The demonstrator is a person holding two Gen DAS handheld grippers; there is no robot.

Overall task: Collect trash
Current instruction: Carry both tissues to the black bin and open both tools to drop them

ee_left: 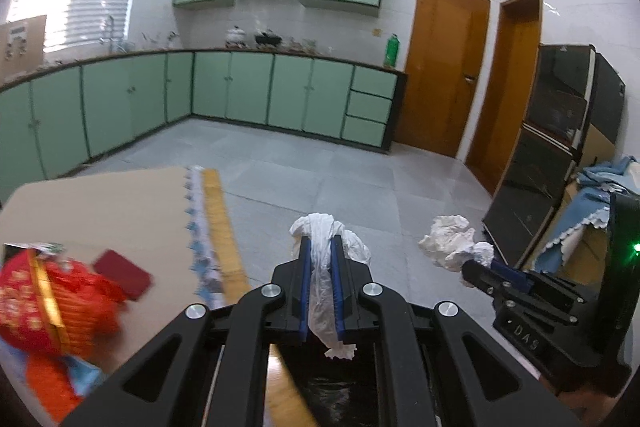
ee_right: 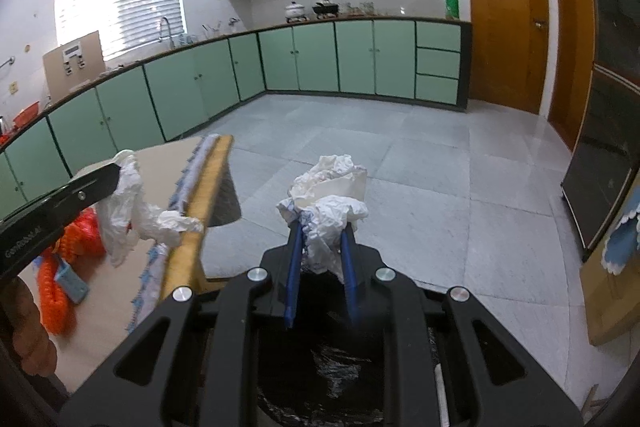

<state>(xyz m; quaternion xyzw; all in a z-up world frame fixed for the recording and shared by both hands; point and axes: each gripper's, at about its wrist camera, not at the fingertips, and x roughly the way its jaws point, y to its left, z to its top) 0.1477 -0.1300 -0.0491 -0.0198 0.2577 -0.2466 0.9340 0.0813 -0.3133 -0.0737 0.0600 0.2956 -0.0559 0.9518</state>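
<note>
My left gripper (ee_left: 321, 242) is shut on a thin white plastic wrapper (ee_left: 325, 267) that hangs between its blue pads, held in the air beyond the table edge. The wrapper also shows in the right wrist view (ee_right: 128, 211), dangling from the left gripper. My right gripper (ee_right: 322, 231) is shut on a crumpled white paper wad (ee_right: 328, 199); it also shows in the left wrist view (ee_left: 454, 241). Below both grippers is a bin lined with a black bag (ee_right: 340, 375), seen too in the left wrist view (ee_left: 332, 395).
A table (ee_left: 120, 211) with a wooden edge strip (ee_left: 218, 223) lies left. On it are a red patterned box (ee_left: 44, 299) and a dark red card (ee_left: 124, 273). Orange netting (ee_right: 56, 291) lies on it too. Black cabinets (ee_left: 552, 147) stand right. Tiled floor (ee_right: 440, 187) lies ahead.
</note>
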